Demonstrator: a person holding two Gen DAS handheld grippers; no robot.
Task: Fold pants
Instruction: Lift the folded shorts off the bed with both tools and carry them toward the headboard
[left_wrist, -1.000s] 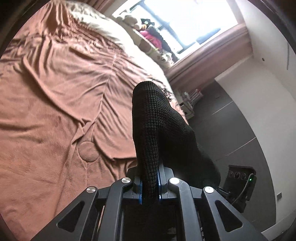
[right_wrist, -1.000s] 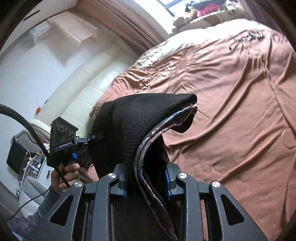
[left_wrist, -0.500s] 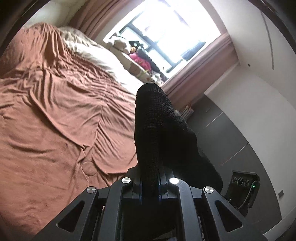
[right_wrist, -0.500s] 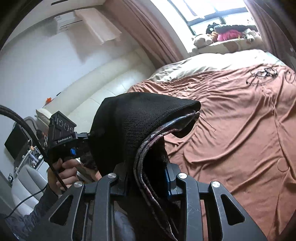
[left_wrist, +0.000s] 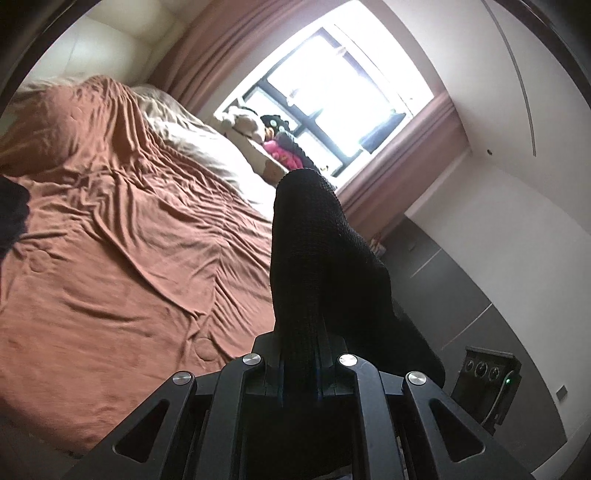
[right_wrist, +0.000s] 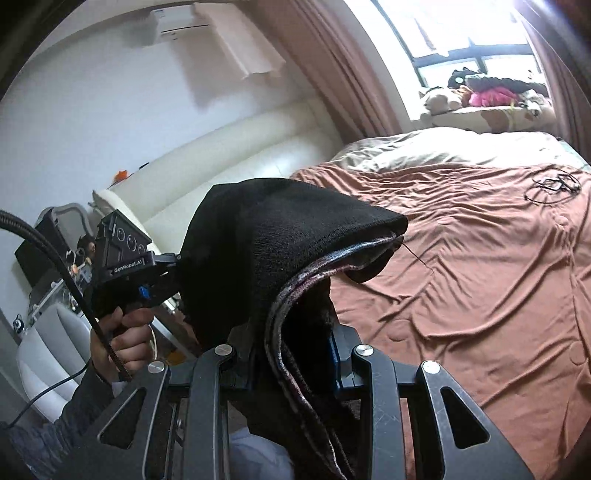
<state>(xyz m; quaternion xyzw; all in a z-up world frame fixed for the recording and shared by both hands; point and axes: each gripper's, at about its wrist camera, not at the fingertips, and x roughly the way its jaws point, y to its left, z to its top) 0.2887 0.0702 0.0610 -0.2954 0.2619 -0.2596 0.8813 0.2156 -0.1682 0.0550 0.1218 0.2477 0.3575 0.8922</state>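
Right wrist view, GenRobot.AI on left gripper (right_wrist: 162, 273), both jaws clamped on black pants (right_wrist: 280, 236).

Ahead of both tongs: black pants (left_wrist: 314, 258) bunch up and block the forward view | Below: broad brown bed (left_wrist: 122, 258), wrinkled, open to pass over | Bed's far right: tangled cable (right_wrist: 552, 184) in the way | Far edge: pillows (right_wrist: 443, 149), then windowsill toys (right_wrist: 491, 92) | Left: headboard (right_wrist: 229, 155).
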